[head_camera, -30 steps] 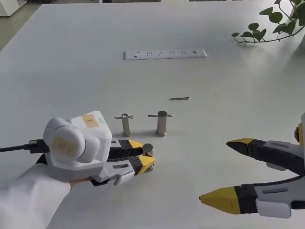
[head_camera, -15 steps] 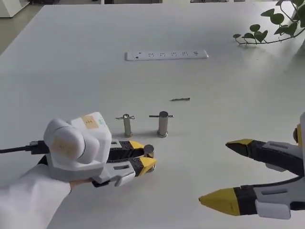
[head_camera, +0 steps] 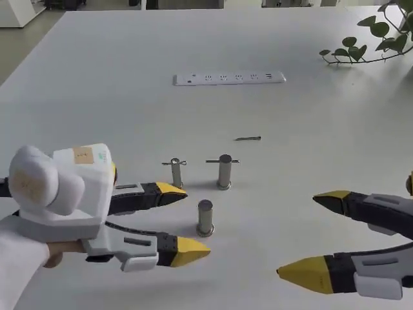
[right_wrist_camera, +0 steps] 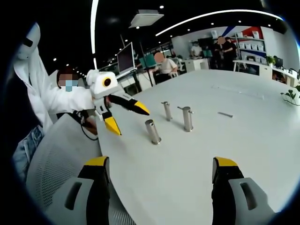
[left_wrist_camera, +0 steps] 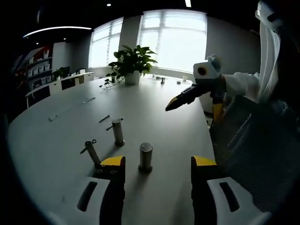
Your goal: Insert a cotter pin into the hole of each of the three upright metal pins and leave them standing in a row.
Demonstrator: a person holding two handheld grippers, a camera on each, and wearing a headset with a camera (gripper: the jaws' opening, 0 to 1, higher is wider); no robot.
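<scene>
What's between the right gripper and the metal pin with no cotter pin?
Nothing: only bare table separates the right gripper from that metal pin, seen in the head and right gripper views.

A broad white table [head_camera: 77, 97] carried a power strip [head_camera: 229, 78] and a trailing plant [head_camera: 364, 42]. Tall windows [left_wrist_camera: 173, 42] glowed behind a potted plant [left_wrist_camera: 132, 61]. Strip lights [right_wrist_camera: 94, 18] crossed the dark ceiling; shelves [left_wrist_camera: 37, 70] lined a wall.
</scene>
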